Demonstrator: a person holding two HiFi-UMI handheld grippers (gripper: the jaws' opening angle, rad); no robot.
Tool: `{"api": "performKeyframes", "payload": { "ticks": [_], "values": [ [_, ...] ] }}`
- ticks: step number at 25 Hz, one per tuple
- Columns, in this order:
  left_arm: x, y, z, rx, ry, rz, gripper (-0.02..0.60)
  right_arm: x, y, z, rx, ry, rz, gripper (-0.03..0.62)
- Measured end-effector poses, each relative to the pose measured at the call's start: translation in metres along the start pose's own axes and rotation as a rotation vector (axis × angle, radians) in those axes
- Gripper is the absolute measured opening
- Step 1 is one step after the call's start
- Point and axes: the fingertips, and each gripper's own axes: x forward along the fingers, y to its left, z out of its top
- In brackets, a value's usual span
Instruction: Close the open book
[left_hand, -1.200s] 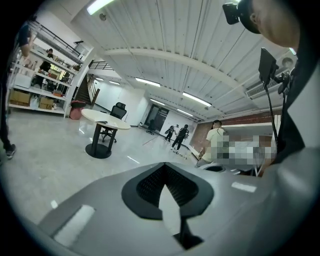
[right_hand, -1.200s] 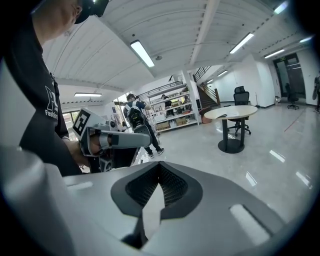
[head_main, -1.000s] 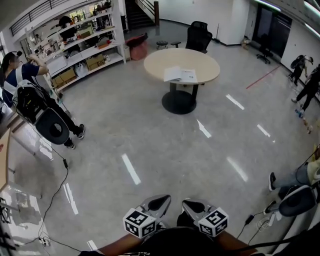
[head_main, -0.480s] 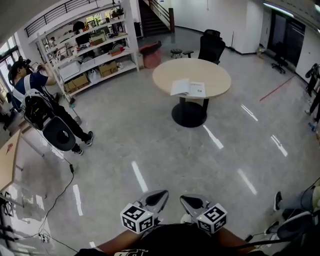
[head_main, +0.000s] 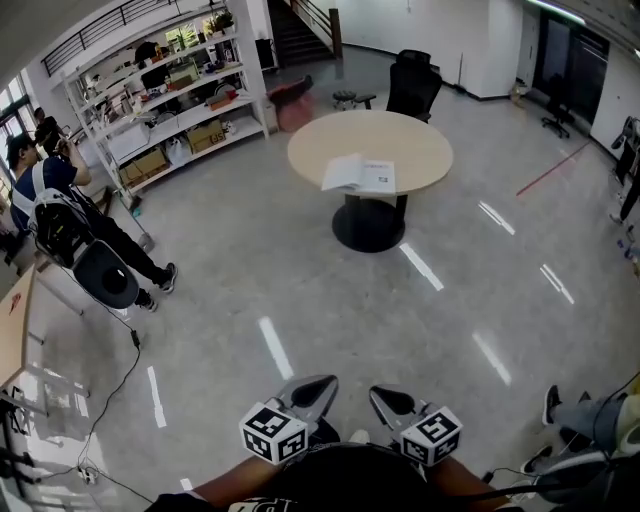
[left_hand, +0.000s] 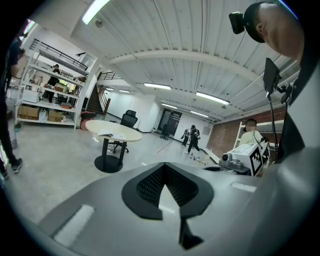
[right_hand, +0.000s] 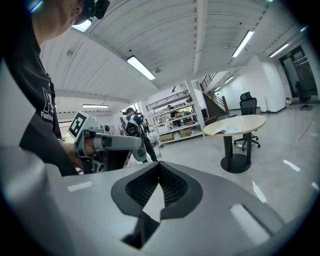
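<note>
The open book (head_main: 358, 174) lies flat, pages up, on a round beige table (head_main: 420, 150) far across the floor. My left gripper (head_main: 305, 393) and right gripper (head_main: 395, 403) are side by side at the bottom of the head view, far short of the table, each with its jaws shut and nothing between them. In the left gripper view the left gripper (left_hand: 165, 166) points toward the table (left_hand: 125, 136), where the book (left_hand: 112, 134) is small. The right gripper (right_hand: 160, 164) faces the same table (right_hand: 250, 122) and book (right_hand: 231, 131) at the right of its view.
A black office chair (head_main: 412, 84) and stools stand behind the table. Stocked white shelves (head_main: 170, 90) line the back left. A person with a backpack (head_main: 60, 215) stands at the left, with a cable (head_main: 120, 390) on the floor. Another person's legs (head_main: 590, 410) are at the right.
The table and book look slightly larger and nearer than a second ago. Both grippers stay side by side at the bottom of the view, still shut.
</note>
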Motion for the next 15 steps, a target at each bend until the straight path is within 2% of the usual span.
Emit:
{"api": "performKeyframes", "payload": {
  "ticks": [7, 15],
  "values": [
    [0.029, 0.023, -0.01, -0.037, 0.069, 0.0, 0.008, 0.016, -0.041, -0.002, 0.062, 0.004, -0.03, 0.008],
    [0.094, 0.045, 0.011, 0.0, 0.106, -0.103, 0.008, 0.037, -0.098, 0.005, 0.101, 0.006, -0.11, 0.008]
  ]
}}
